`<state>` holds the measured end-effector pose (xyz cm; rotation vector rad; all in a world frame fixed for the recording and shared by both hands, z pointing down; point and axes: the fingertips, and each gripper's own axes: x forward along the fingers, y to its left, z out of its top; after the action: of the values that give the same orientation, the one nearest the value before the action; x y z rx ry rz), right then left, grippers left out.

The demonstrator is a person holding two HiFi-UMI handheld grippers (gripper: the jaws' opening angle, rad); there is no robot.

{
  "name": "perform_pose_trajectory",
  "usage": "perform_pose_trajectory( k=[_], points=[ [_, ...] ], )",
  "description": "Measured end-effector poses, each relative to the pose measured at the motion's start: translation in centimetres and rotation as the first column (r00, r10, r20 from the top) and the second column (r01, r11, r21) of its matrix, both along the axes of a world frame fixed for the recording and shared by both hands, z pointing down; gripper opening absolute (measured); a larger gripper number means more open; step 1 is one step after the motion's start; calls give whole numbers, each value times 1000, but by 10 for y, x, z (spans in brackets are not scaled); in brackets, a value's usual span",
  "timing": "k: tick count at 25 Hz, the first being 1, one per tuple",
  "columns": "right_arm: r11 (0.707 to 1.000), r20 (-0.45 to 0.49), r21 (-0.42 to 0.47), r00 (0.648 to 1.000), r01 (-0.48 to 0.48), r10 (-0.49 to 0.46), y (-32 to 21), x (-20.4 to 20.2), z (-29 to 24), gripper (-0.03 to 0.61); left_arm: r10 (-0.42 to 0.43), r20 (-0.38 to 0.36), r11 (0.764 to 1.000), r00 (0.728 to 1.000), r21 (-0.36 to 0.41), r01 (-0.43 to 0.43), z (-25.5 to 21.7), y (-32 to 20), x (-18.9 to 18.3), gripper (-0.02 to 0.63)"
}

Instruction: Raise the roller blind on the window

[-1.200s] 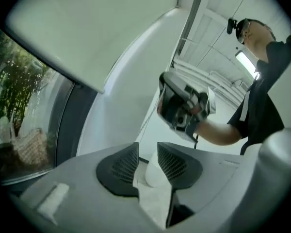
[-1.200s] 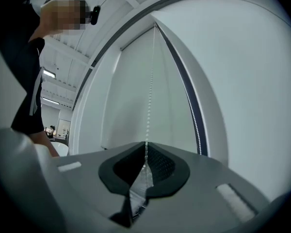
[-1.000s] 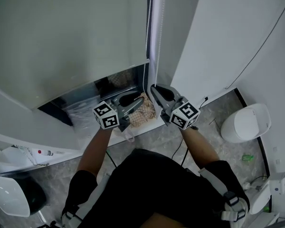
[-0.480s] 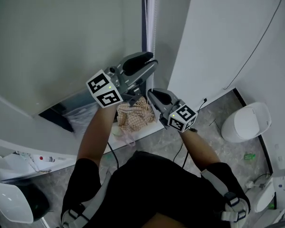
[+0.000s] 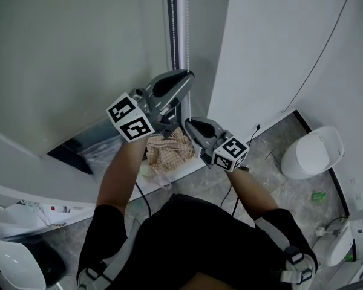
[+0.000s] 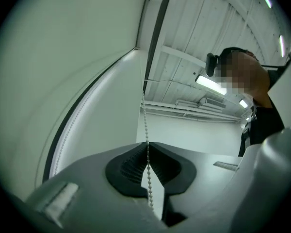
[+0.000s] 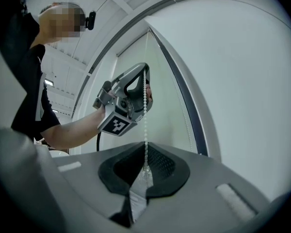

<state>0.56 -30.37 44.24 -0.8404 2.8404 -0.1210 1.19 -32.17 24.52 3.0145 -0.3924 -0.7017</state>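
the left tongs (image 5: 185,77) had just been closing and pinched the chain (image 6: 144,116), which hung taut beside the blind (image 5: 78,47). just below, the right tongs (image 5: 190,124) gripped the same chain lower down, tips pressed together on the beads.

The roller blind (image 5: 78,47) is seen in a plain, pale grey-green. The bead chain (image 6: 145,125) is made up of small white beads. A black strip (image 5: 171,23) is shown along the blind's edge, with a white strip beside it. The wall (image 5: 272,41) is painted plain white. A beige cloth (image 5: 169,150) is checked in brown. The floor (image 5: 278,189) is mottled grey, like marble. A rounded object (image 5: 311,154) on it is white, and a small green item (image 5: 316,196) is seen nearby. Black clothing (image 5: 193,234) is worn by the person.
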Motion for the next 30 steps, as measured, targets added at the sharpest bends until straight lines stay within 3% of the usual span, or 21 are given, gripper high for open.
perform_pose_trajectory(
  k=[3, 6, 10, 13, 14, 16, 17, 20, 24, 27, 30],
  points=[
    [1000, -10, -20, 1000, 13, -14, 0, -3, 18, 17, -45, 37, 999, 998, 9, 45, 18, -4, -9, 12],
    [997, -123, -74, 992, 32, -41, 7, -11, 62, 17, -58, 84, 997, 995, -48, 62, 62, -10, -11, 12],
    [975, -345, -222, 935, -1, -78, 26, -1, 144, 17, -71, 202, 989, 977, -115, 95, 144, -1, 3, 11],
    [951, -392, -308, 912, -4, -123, 37, 4, 180, 20, -75, 208, 976, 975, -184, 114, 186, 4, -2, 12],
    [952, -379, -307, 916, 8, -130, 40, 5, 178, 26, -78, 194, 973, 978, -199, 117, 189, 5, -5, 11],
    [963, -331, -267, 936, 31, -121, 38, 7, 151, 137, -91, 197, 972, 976, -194, 130, 187, 6, -8, 11],
    [973, -301, -228, 948, 36, -106, 33, 10, 129, 149, -98, 204, 973, 974, -185, 137, 186, 6, -9, 11],
    [997, -195, -71, 980, 26, -40, 16, 19, 46, 149, -110, 195, 971, 975, -187, 147, 184, 5, -15, 12],
    [993, -29, 120, 999, 20, -16, 5, 16, -73, 150, -108, 170, 971, 979, -192, 140, 183, 9, -20, 12],
    [987, 81, 154, 995, 41, -54, 0, 0, -132, 153, -102, 157, 972, 982, -196, 132, 182, 15, -21, 12],
    [986, 149, 145, 984, 78, -99, -7, -17, -157, 163, -106, 149, 972, 983, -195, 134, 183, 19, -21, 12]
  ],
)
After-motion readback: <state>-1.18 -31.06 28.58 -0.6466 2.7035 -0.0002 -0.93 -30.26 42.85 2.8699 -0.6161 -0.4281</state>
